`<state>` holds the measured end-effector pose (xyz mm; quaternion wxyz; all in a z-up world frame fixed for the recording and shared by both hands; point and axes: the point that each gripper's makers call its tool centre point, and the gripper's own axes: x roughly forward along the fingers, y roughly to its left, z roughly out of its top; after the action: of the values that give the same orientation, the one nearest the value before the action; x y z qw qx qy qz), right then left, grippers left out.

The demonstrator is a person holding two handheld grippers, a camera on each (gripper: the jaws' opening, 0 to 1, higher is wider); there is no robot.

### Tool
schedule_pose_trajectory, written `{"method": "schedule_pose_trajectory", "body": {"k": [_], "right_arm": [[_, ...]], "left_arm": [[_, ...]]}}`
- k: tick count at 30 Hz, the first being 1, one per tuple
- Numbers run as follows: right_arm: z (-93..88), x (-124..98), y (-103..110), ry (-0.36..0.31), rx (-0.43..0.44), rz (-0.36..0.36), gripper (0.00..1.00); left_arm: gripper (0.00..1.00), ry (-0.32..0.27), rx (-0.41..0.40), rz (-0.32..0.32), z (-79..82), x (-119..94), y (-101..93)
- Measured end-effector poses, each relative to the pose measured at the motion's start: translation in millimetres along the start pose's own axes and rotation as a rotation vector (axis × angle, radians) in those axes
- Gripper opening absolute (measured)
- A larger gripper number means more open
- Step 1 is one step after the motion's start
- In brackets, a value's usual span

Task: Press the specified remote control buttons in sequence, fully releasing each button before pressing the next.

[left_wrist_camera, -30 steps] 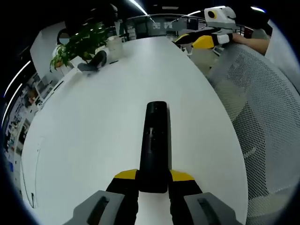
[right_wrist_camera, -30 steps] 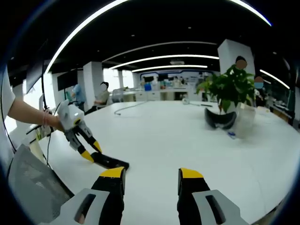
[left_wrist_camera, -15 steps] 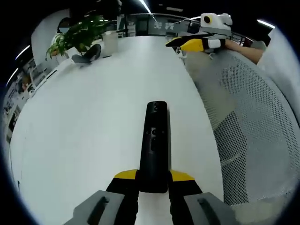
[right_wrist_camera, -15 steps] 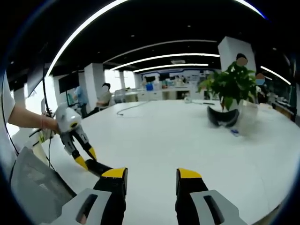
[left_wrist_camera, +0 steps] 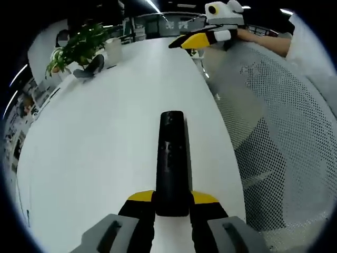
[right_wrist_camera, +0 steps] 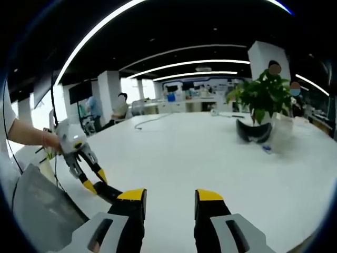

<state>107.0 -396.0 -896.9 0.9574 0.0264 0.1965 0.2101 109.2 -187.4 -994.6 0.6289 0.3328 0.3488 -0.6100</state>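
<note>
- Black plastic remote (left_wrist_camera: 172, 161), long and slim, sits clamped by its near end between the jaws of the left gripper (left_wrist_camera: 172, 199); the far end sticks out over the white table (left_wrist_camera: 95, 137), close to the table's right edge in the left gripper view.
- Right gripper view shows the same remote (right_wrist_camera: 107, 191) as a dark sliver under the left gripper (right_wrist_camera: 89, 176), near the table's (right_wrist_camera: 200, 153) left edge by a mesh chair back (right_wrist_camera: 45, 213).
- Right gripper (right_wrist_camera: 168, 197) has its jaws apart at a medium gap, holding nothing, aimed out across the table; also seen in the left gripper view (left_wrist_camera: 195, 40) far off by the table's right edge.
- Handling guess: light, stiff, smooth-shelled, so it could pivot or slide in the clamp when a button is pushed down.
- Best hold looks like the one in place: side edges at the rear end, leaving the button face free.
- Buttons (left_wrist_camera: 169, 148) are small and faint along the middle of the top face; can't tell which is which.
- Press should be straight down, with one jaw tip, gentle.
- Plant (right_wrist_camera: 263, 92) and a dark headset (right_wrist_camera: 254, 132) sit near the far edge, well apart from the remote.
</note>
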Motion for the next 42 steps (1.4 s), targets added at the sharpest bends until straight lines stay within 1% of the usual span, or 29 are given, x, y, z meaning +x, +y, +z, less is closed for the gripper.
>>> {"method": "schedule_pose_trajectory", "body": {"k": [2, 4, 5, 7, 8, 11, 13, 15, 18, 19, 21, 22, 25, 26, 28, 30, 31, 32, 33, 34, 35, 36, 37, 38, 40, 41, 42], "right_arm": [[-0.5, 0, 2, 0.003, 0.003, 0.010, 0.34], [-1.5, 1, 4, 0.009, 0.005, 0.021, 0.33], [-2.4, 2, 5, 0.013, 0.009, 0.028, 0.33], [-5.5, 3, 7, 0.032, 0.013, 0.041, 0.33], [-7.5, 4, 7, 0.042, 0.012, 0.047, 0.32], [-14.6, 6, 9, 0.082, 0.000, 0.059, 0.32], [-16.7, 6, 9, 0.094, -0.002, 0.057, 0.32], [-20.5, 6, 7, 0.114, 0.002, 0.051, 0.31], [-30.7, 7, 6, 0.170, 0.024, 0.050, 0.30], [-33.1, 8, 8, 0.184, 0.023, 0.063, 0.30], [-40.6, 9, 19, 0.232, -0.016, 0.124, 0.28], [-43.0, 9, 21, 0.247, -0.033, 0.134, 0.27], [-45.1, 8, 22, 0.258, -0.026, 0.135, 0.26], [-45.6, 8, 23, 0.260, -0.020, 0.136, 0.26], [-47.5, 8, 23, 0.273, -0.020, 0.136, 0.26], [-52.0, 7, 23, 0.302, -0.044, 0.136, 0.26], [-52.5, 7, 24, 0.307, -0.059, 0.139, 0.25], [-52.8, 6, 24, 0.310, -0.063, 0.141, 0.25], [-53.8, 6, 25, 0.319, -0.068, 0.146, 0.25], [-56.0, 5, 28, 0.339, -0.078, 0.161, 0.25], [-57.0, 5, 33, 0.350, -0.092, 0.188, 0.26], [-59.0, 3, 40, 0.384, -0.128, 0.238, 0.27], [-60.4, 3, 44, 0.416, -0.164, 0.265, 0.27], [-59.9, 3, 49, 0.448, -0.217, 0.293, 0.26], [-57.0, 5, 60, 0.471, -0.273, 0.352, 0.25], [-53.3, 9, 66, 0.473, -0.340, 0.392, 0.23], [-52.6, 11, 70, 0.483, -0.377, 0.415, 0.21]], "left_arm": [[0.24, -0.024, -0.014, 0.016, 0.3, -1, 0.6], [0.25, -0.060, -0.077, 0.056, 2.6, 0, 1.9], [0.25, -0.071, -0.080, 0.068, 2.7, 0, 1.6], [0.25, -0.112, -0.121, 0.079, 3.4, 0, -0.2], [0.25, -0.122, -0.110, 0.080, 1.7, -1, -0.6], [0.24, -0.144, -0.115, 0.088, 1.6, -1, -1.8], [0.24, -0.153, -0.112, 0.089, 2.3, -1, -2.5], [0.23, -0.158, -0.093, 0.075, 3.1, -1, -6.7], [0.23, -0.159, -0.087, 0.071, 3.4, -1, -9.3], [0.23, -0.163, -0.085, 0.070, 3.2, -1, -9.5], [0.23, -0.169, -0.089, 0.069, 2.9, -1, -10.5], [0.23, -0.169, -0.088, 0.068, 2.9, -1, -10.9], [0.23, -0.163, -0.068, 0.043, 2.8, -1, -18.4], [0.23, -0.147, -0.060, 0.031, 1.1, 0, -23.2], [0.23, -0.148, -0.039, 0.012, 2.9, 1, -29.4], [0.23, -0.152, -0.025, 0.009, 3.9, 1, -32.3], [0.23, -0.163, -0.017, 0.011, 5.4, 2, -32.5], [0.24, -0.165, -0.020, 0.011, 3.7, 1, -31.9], [0.24, -0.181, -0.028, 0.014, 4.4, 1, -31.5], [0.24, -0.193, -0.034, 0.018, 4.2, 1, -30.7], [0.24, -0.206, -0.047, 0.022, 4.8, 1, -30.7], [0.25, -0.224, -0.077, 0.034, 6.3, 1, -29.7], [0.26, -0.222, -0.091, 0.037, 6.8, 2, -30.3], [0.28, -0.219, -0.120, 0.036, 8.2, 2, -32.3], [0.33, -0.234, -0.176, 0.033, 12.0, 3, -34.6], [0.35, -0.241, -0.193, 0.037, 13.9, 3, -35.3], [0.36, -0.239, -0.193, 0.048, 14.3, 4, -34.4]]}}
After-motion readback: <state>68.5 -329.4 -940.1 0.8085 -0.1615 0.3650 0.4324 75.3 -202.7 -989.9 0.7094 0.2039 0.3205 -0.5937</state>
